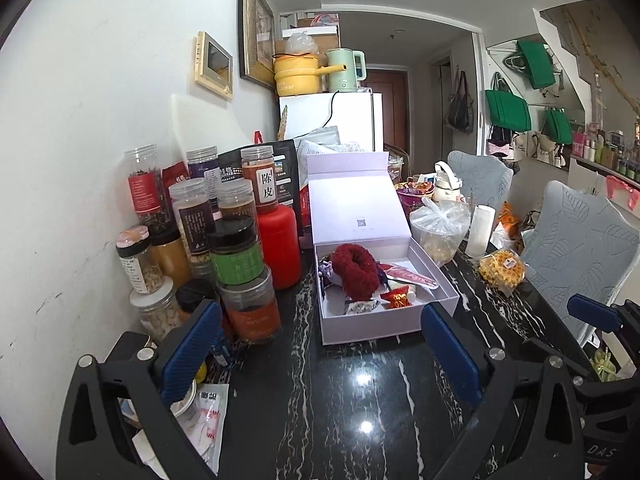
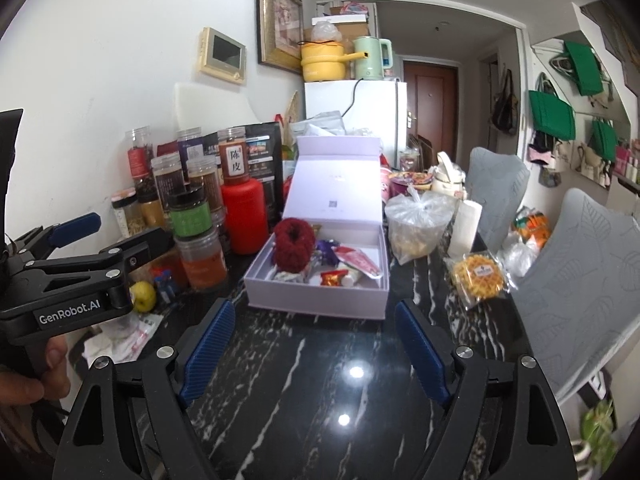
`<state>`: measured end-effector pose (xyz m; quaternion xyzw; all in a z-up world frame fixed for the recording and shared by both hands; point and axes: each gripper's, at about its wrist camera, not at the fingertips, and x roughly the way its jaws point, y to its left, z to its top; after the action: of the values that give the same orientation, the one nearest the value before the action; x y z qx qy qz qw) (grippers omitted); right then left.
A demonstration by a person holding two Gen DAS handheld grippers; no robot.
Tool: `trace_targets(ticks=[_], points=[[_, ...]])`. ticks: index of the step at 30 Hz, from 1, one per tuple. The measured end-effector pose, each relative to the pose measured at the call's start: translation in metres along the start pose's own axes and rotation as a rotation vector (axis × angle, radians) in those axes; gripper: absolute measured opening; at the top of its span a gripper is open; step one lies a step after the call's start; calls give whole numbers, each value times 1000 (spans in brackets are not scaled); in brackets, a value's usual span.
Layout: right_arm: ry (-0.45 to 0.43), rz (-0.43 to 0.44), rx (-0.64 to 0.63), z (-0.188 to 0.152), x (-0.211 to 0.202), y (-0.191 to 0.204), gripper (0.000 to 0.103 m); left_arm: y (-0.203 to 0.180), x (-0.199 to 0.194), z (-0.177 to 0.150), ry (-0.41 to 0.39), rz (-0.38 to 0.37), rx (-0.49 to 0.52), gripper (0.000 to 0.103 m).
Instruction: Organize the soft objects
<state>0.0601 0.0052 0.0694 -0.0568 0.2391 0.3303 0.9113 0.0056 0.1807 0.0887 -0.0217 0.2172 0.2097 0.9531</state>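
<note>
While both tools gape empty, left tool (image 1: 320,352), right tool (image 2: 314,346), fuzzy red scrunchie (image 1: 355,266), matte lilac box (image 1: 384,322), glossy veined marble table (image 1: 360,408).

Both wrist views face open box (image 1: 384,320) across table, near.

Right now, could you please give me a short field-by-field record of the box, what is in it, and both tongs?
surface: black marble-pattern table
box: white gift box, lid standing open
in box: fuzzy red scrunchie, a few small wrapped packets
left of box: red bottle and a cluster of jars
right of box: tied clear plastic bag, wrapped waffle snack
left tongs: open, nothing between the fingers
right tongs: open, nothing between the fingers
</note>
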Motion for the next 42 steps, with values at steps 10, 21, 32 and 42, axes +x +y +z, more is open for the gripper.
trace_targets(ticks=[10,21,32,42], points=[[1,-38,15,-28,-17,4,83,-4,-17,-26,8,4,14,102],[23,-59,28,-46,-22,2,83,-12,-23,-41,34,-15,40,102],[26,-70,20,-50,-25,3,83,-13,-17,-53,68,-41,15,102],[36,-67,17,-50,-22,6,83,-11,-16,-57,80,-42,10,102]])
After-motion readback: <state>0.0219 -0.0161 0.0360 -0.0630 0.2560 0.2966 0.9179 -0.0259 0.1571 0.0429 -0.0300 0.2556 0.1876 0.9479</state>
